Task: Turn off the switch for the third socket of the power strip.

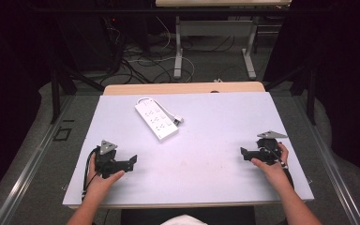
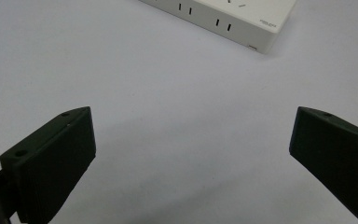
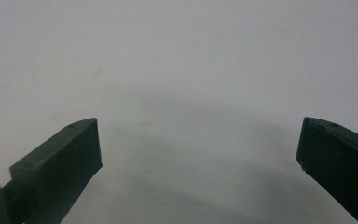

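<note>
A white power strip (image 1: 155, 120) lies flat at the back centre-left of the white table (image 1: 215, 117), its cord and plug (image 1: 178, 120) curled beside it. My left gripper (image 1: 132, 162) rests low at the front left, open, jaws wide apart with nothing between them. In the left gripper view the power strip's near end (image 2: 233, 18) shows ahead of the gripper (image 2: 191, 140), well apart from it. At the front right my right gripper (image 1: 243, 153) is open too, pointing toward the table's middle. The right gripper view has bare table between the gripper's (image 3: 198, 144) jaws.
The white board sits on a wooden tabletop (image 1: 183, 87) whose far edge shows behind it. Beyond stand another table's legs (image 1: 178, 51) and loose cables (image 1: 136, 63) on the floor. Dark frame bars (image 1: 55, 93) flank both sides.
</note>
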Available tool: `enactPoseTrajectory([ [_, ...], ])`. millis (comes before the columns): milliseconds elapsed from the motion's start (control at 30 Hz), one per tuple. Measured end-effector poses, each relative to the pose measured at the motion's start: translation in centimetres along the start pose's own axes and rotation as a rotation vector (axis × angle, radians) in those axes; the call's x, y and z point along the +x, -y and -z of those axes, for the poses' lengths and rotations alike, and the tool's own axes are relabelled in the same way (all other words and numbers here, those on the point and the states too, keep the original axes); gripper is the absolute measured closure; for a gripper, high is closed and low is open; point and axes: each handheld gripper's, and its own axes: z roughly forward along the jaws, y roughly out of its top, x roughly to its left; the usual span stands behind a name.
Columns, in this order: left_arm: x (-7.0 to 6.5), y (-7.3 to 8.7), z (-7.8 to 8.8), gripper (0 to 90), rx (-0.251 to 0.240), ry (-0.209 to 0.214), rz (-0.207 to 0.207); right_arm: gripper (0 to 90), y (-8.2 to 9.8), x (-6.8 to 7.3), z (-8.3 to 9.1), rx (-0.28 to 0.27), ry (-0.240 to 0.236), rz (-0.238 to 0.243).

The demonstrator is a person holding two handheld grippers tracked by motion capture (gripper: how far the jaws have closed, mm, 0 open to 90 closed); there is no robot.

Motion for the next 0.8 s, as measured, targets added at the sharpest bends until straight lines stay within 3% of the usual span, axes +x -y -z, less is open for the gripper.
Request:
enactPoseTrajectory([
  [267, -0.2, 0.1, 0.1, 0.6, -0.007, -0.013, 0.018, 0.0, 0.2, 2.0, 1.5, -0.044, -0.074, 0.032],
  [800, -1.3, 0.0, 0.3, 10.8, -0.017, -0.007, -0.012, 0.2, 0.1, 1.9, 1.7, -0.069, -0.078, 0.018],
])
